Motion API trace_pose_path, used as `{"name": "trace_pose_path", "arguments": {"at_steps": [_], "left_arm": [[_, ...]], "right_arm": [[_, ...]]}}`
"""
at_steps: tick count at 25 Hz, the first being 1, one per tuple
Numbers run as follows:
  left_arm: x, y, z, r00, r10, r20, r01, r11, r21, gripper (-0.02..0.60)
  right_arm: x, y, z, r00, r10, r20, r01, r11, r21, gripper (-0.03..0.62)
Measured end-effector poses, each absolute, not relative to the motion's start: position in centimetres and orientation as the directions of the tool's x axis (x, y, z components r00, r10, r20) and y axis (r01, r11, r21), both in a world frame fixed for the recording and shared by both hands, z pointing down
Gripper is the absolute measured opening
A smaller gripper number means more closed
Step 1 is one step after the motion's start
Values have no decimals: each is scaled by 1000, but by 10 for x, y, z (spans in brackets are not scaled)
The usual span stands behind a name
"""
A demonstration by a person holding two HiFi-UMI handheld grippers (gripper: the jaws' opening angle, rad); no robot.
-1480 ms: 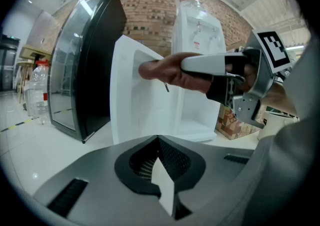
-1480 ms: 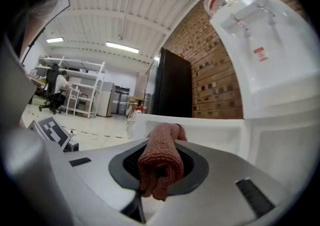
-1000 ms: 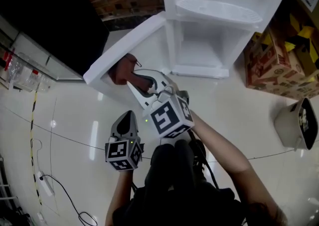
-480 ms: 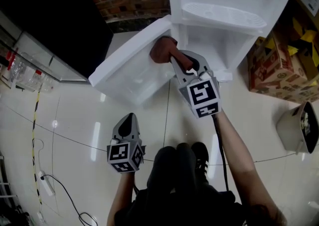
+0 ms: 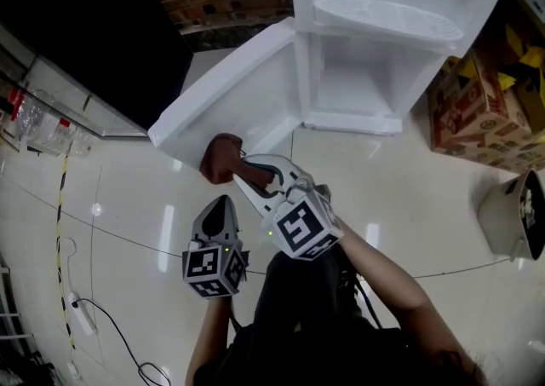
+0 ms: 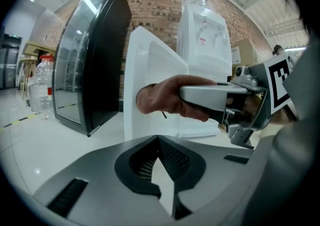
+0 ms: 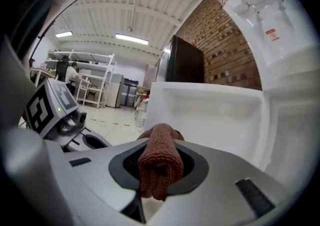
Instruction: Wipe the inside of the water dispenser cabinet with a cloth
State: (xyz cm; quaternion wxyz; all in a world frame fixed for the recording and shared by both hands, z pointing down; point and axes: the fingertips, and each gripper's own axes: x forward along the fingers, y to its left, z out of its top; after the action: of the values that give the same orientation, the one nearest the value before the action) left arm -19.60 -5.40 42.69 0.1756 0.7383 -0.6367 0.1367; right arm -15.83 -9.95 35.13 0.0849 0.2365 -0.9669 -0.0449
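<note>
The white water dispenser (image 5: 383, 1) stands at the top of the head view, its lower cabinet (image 5: 358, 86) open and its door (image 5: 230, 103) swung out to the left. My right gripper (image 5: 243, 167) is shut on a folded brown cloth (image 5: 221, 158), which is at the door's lower outer edge. In the right gripper view the cloth (image 7: 159, 162) bulges out between the jaws, facing the door's inner side (image 7: 205, 115). My left gripper (image 5: 220, 203) hovers over the floor just below, shut and holding nothing. The left gripper view shows the cloth (image 6: 162, 101) in front of the door (image 6: 150, 85).
Cardboard boxes (image 5: 477, 112) stand right of the dispenser, with a pale bin (image 5: 511, 214) on the floor below them. A black glass-fronted cabinet (image 5: 85, 35) fills the upper left, with bottles (image 5: 34, 124) beside it. A power strip and cable (image 5: 77, 316) lie at the lower left.
The right gripper carried the cloth up to the cabinet's mouth, then back down-left to the door's outer edge. The left gripper has stayed in place.
</note>
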Motion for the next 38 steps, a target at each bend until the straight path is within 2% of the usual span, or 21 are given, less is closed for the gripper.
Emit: {"name": "trace_pose_path", "arguments": {"at_steps": [3, 7, 15, 21, 26, 32, 35, 38], "left_arm": [[-199, -52, 432, 150, -889, 434, -988, -123, 89, -20], [-205, -50, 436, 139, -887, 440, -990, -111, 89, -20], [-215, -49, 436, 119, -888, 444, -992, -91, 84, -20], [-213, -49, 440, 121, -885, 449, -992, -92, 87, -20], [-212, -50, 439, 121, -886, 447, -992, -91, 89, -20], [-206, -48, 442, 140, -878, 458, -989, -106, 100, -20], [-205, -48, 441, 145, -876, 460, -989, -114, 96, -20], [-214, -47, 444, 124, -884, 452, -991, -90, 96, -20]], "right_arm": [[-163, -112, 373, -862, -475, 177, -454, 879, 149, 81], [-145, -155, 382, -808, -552, 205, -524, 833, 179, 81], [-59, -234, 379, -618, -756, 216, -730, 654, 199, 81], [-9, -256, 386, -522, -822, 228, -814, 560, 154, 81], [-42, -219, 382, -612, -762, 211, -757, 642, 121, 81], [-134, -128, 428, -798, -533, 280, -530, 843, 95, 81], [-161, -102, 460, -827, -447, 342, -441, 892, 99, 81], [-165, -107, 478, -809, -445, 384, -439, 892, 109, 81]]}}
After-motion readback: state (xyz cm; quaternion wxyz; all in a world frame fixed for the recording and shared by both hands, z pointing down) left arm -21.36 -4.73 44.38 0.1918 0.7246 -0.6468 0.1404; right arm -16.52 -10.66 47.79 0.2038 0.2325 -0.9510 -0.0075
